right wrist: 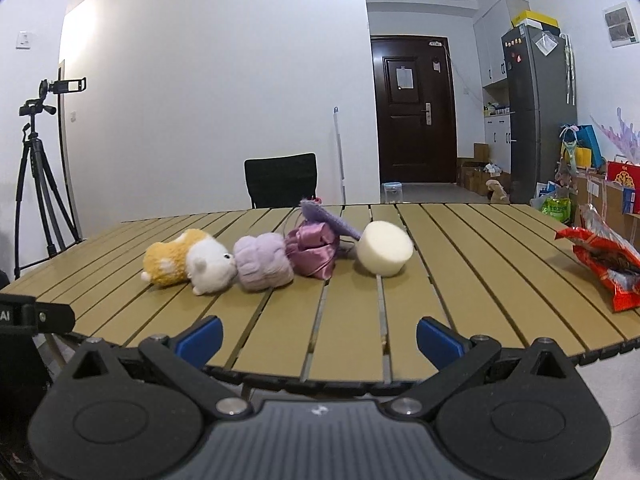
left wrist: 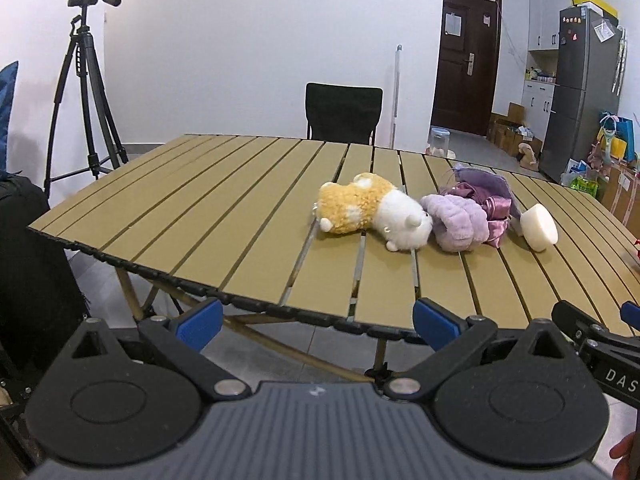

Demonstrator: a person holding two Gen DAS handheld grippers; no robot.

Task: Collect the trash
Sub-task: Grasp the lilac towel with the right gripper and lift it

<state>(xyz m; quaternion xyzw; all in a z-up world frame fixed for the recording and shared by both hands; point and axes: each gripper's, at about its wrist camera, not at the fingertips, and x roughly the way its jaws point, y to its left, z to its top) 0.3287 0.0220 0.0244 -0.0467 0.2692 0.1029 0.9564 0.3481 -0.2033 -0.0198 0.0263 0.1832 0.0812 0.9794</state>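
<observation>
Both grippers, left [left wrist: 318, 322] and right [right wrist: 319, 338], spread wide and empty at the table's [right wrist: 460, 280] near edge. Red wrapper [right wrist: 604, 262] far right on the table, well apart from sponge [right wrist: 385, 248] and plush [right wrist: 188, 264].

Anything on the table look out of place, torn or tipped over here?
The red snack wrapper at the table's right edge lies torn open and crumpled. The plush toy lies on its side, and the white foam cylinder sits tilted. Nothing looks spilled.
</observation>
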